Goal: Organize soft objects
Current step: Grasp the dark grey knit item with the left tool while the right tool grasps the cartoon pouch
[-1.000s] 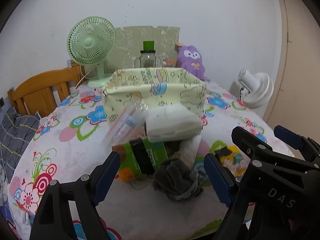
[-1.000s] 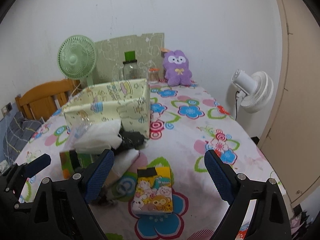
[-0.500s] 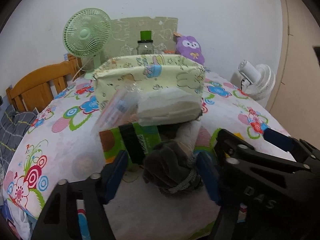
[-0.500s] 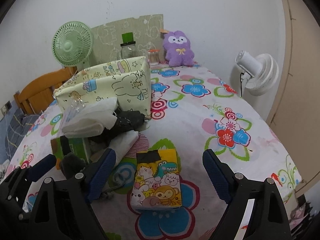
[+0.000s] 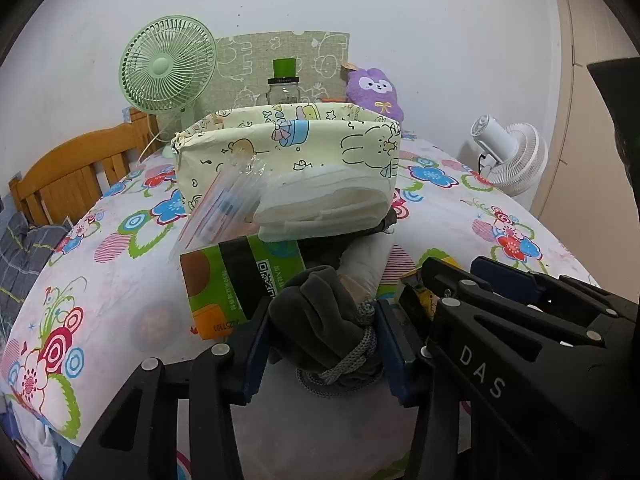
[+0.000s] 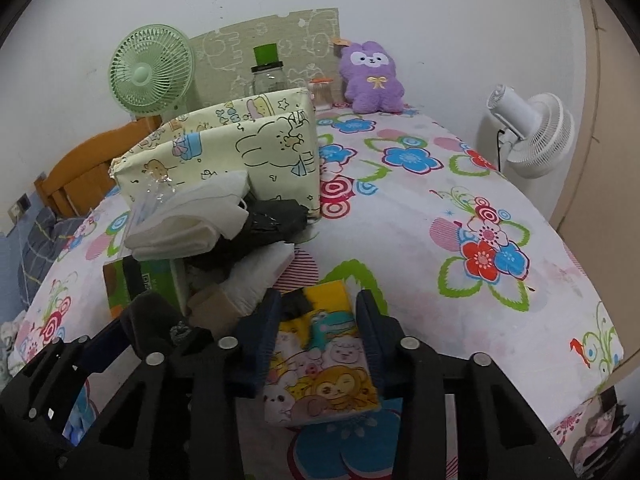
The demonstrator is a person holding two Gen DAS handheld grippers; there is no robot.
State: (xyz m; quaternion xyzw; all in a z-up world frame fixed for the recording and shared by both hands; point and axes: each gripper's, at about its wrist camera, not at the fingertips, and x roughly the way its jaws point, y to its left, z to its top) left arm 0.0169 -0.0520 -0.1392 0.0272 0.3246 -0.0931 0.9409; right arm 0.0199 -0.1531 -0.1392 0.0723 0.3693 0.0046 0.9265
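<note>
My left gripper (image 5: 322, 344) is shut on a dark grey cloth bundle with a grey cord (image 5: 328, 332) at the near table edge. My right gripper (image 6: 316, 332) is shut on a yellow cartoon tissue pack (image 6: 320, 360). Behind them lies a pile: a green tissue pack (image 5: 240, 280), a folded white cloth (image 5: 324, 208), a clear plastic bag (image 5: 228, 208) and a black item (image 6: 272, 220). A pale yellow cartoon fabric bin (image 5: 288, 148) stands behind the pile; it also shows in the right wrist view (image 6: 224, 152).
A green fan (image 5: 168, 64), a glass jar with green lid (image 5: 284, 84) and a purple plush (image 6: 372, 76) stand by the wall. A white fan (image 6: 528, 136) stands off the right edge. A wooden chair (image 5: 72, 172) is at left. The table has a floral cloth (image 6: 440, 240).
Both grippers moved forward and down and closed: the left one on the grey cloth bundle, the right one on the yellow tissue pack.
</note>
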